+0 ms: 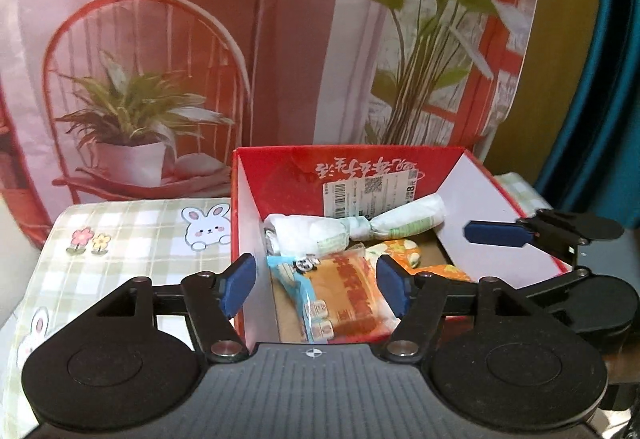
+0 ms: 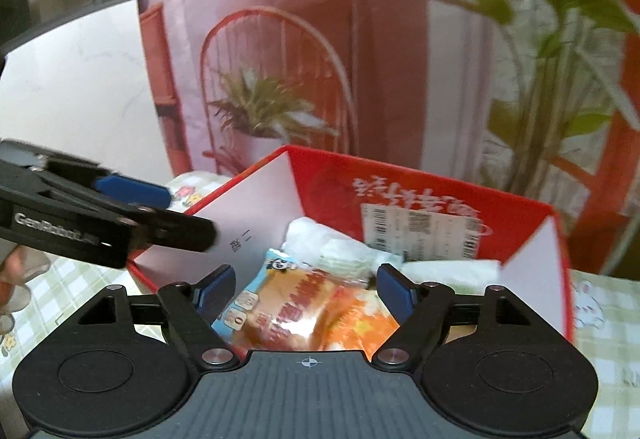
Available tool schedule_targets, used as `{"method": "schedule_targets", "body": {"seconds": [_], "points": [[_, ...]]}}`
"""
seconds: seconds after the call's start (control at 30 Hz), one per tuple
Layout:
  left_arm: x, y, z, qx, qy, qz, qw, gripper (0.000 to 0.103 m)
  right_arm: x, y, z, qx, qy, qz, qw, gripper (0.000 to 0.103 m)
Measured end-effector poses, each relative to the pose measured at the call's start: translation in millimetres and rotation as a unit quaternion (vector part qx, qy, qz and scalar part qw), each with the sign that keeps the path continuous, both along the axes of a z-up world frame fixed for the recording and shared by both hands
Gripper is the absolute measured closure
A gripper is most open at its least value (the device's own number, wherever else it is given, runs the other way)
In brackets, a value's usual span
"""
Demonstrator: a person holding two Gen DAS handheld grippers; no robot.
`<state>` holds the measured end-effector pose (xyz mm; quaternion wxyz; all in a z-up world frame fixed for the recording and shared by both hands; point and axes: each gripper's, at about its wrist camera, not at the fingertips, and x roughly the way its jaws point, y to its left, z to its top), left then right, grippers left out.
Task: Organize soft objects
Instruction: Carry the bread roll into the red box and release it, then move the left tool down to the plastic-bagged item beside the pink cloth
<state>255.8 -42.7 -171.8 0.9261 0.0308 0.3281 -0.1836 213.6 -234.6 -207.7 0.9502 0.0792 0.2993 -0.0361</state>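
Bread packet (image 1: 344, 295), orange and blue, is lying inside the red box (image 1: 500, 195), in front of what looks like a twisted white bundle (image 1: 352, 227). We are holding our left gripper (image 1: 316, 285) and right gripper (image 2: 306, 289) wide over the box, both empty, above the checked tablecloth (image 1: 132, 239).

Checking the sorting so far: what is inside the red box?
Inside the red box: a white-green twisted bundle, a packaged bread snack and an orange patterned item. The snack covers part of the cardboard floor; anything beneath it is hidden.
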Motion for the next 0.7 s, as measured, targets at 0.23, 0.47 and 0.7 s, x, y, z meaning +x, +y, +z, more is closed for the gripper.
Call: {"method": "schedule_targets", "body": {"seconds": [0.23,0.47,0.7], "points": [[-48.3,9.7,-3.7,-0.023,0.002,0.023,0.9995,0.031,-51.7,7.8,9.6,0.005,-0.022,-0.029,0.999,0.027],[-90.5,16.9,-27.9,-0.046,0.033,0.037,0.9977,0.031,-96.8,25.1,1.0,0.008,-0.016,-0.037,0.999,0.025],[-118.5,29.7,-57.0,-0.059,0.072,0.058,0.994,0.031,-126.6,43.3,-19.0,0.01,-0.001,-0.039,0.999,0.025]]}}
